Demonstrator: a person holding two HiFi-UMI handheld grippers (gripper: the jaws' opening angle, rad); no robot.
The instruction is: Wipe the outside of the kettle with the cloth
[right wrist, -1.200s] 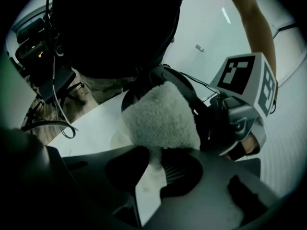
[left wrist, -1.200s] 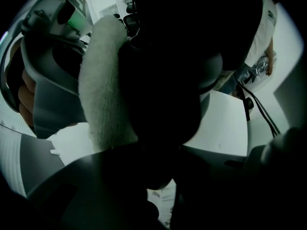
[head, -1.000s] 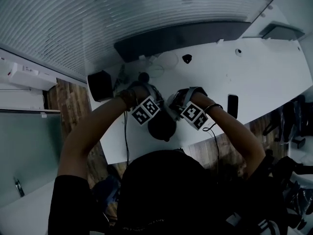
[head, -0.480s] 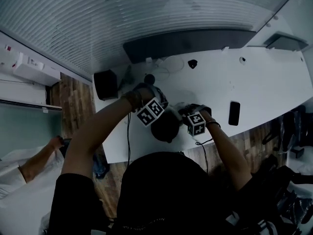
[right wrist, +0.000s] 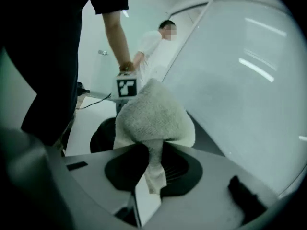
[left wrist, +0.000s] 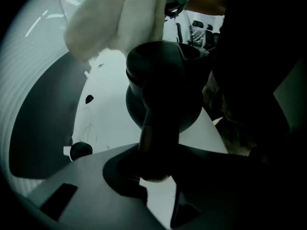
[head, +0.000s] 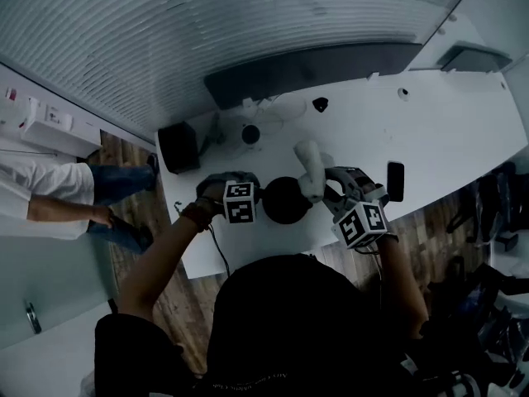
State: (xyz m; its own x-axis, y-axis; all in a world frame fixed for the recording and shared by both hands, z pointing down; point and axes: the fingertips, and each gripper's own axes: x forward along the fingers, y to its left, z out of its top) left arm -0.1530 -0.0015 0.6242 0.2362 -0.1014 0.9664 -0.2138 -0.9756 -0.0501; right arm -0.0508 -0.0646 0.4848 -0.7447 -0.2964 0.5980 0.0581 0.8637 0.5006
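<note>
Dark kettle (head: 285, 201) and pale cloth (head: 312, 168), at white worktop (head: 446, 139).
Kettle: close to the worktop's near edge, centre; left hand-held gripper (left wrist: 156, 176) clamped on its handle (left wrist: 154, 138). Cloth: bunched, one end pinched between the jaws of the right hand-held gripper (right wrist: 152, 174), held just right of the kettle; contact between cloth and kettle not discernible.

Seemingly an office: long white desk (head: 446, 131), glass partition (right wrist: 249, 71), wood-plank floor (head: 124, 162).
</note>
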